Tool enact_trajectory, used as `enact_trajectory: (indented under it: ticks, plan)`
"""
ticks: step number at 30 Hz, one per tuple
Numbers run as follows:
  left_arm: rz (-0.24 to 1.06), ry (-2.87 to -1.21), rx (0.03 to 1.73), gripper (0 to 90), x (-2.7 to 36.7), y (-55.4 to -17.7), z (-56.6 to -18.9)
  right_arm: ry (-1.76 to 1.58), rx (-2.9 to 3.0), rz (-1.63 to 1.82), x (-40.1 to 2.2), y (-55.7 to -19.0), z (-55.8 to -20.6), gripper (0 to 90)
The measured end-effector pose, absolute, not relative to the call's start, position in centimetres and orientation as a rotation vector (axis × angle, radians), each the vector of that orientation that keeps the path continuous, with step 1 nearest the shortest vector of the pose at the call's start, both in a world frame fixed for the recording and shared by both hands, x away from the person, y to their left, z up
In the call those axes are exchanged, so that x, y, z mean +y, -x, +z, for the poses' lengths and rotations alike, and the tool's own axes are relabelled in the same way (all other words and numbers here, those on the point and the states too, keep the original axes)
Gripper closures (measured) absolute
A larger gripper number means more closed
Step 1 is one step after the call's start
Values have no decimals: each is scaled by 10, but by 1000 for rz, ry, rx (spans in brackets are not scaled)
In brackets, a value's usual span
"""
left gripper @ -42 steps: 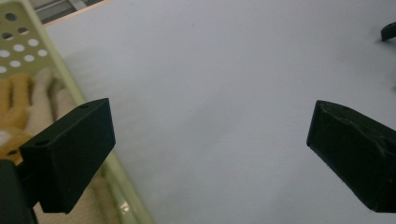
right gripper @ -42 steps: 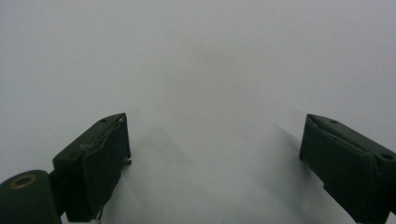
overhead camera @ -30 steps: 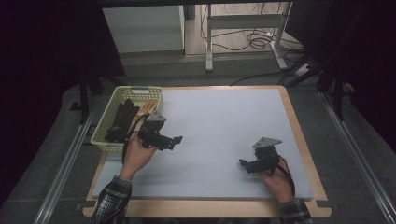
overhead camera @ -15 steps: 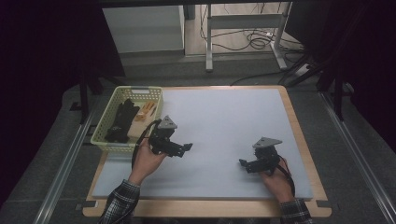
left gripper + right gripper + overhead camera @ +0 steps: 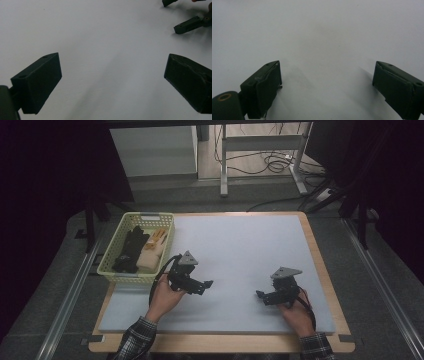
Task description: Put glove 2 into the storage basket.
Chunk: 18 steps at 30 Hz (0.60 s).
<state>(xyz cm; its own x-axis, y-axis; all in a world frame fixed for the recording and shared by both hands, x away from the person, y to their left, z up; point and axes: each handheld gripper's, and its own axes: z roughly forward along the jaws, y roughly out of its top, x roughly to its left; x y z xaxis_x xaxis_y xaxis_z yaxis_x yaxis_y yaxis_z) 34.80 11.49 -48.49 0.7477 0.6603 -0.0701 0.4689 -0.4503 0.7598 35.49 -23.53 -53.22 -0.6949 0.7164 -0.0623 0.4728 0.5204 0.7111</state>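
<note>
Left gripper (image 5: 209,284) over the white mat (image 5: 240,245), just right of the basket's near corner, held in the person's left hand (image 5: 165,296). Jaws spread wide, nothing between them; the left gripper view confirms bare mat in the gap (image 5: 112,75). Grey three-cornered plate on top, cable looping back toward the wrist.

Right gripper (image 5: 260,295) well apart from the left one, off to its right on the near part of the mat, held in the right hand (image 5: 296,312). Jaws also wide apart and empty; the right gripper view (image 5: 327,85) has plain mat between them. Its jaw tips point toward the left gripper, and those tips show at the upper right corner of the left gripper view (image 5: 187,25).

Pale green basket (image 5: 116,270) sits just behind and to the left of the left gripper, on the mat's left edge, not touching it. Inside: black gloves (image 5: 129,251) on the side away from the gripper, and a pale cream item (image 5: 150,255) on the side nearer the gripper, probably also gloves, too dim to be sure. Something orange-tipped lies at the far end of the cream item.

Both sleeves plaid, coming in from the near edge of the wooden table (image 5: 320,260).
</note>
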Motion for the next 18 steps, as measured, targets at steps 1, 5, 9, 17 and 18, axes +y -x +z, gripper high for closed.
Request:
enact_trajectory:
  ticks: [1,5,9,17,18]
  plan:
    - [298,-2129,845,15,114,-348,-486,-986,2416,975,-235,-355,-532,83]
    - [290,-2134,845,16,112,-347,-491,-986,2416,975,-235,-355,-532,83]
    - [290,-2145,845,16,112,-346,-497,-987,2417,976,-235,-355,-532,83]
    - [268,-2160,862,16,113,-346,-511,-987,2417,976,-235,-355,-532,83]
    - [264,-2164,860,16,114,-346,-513,-987,2417,976,-235,-355,-532,83]
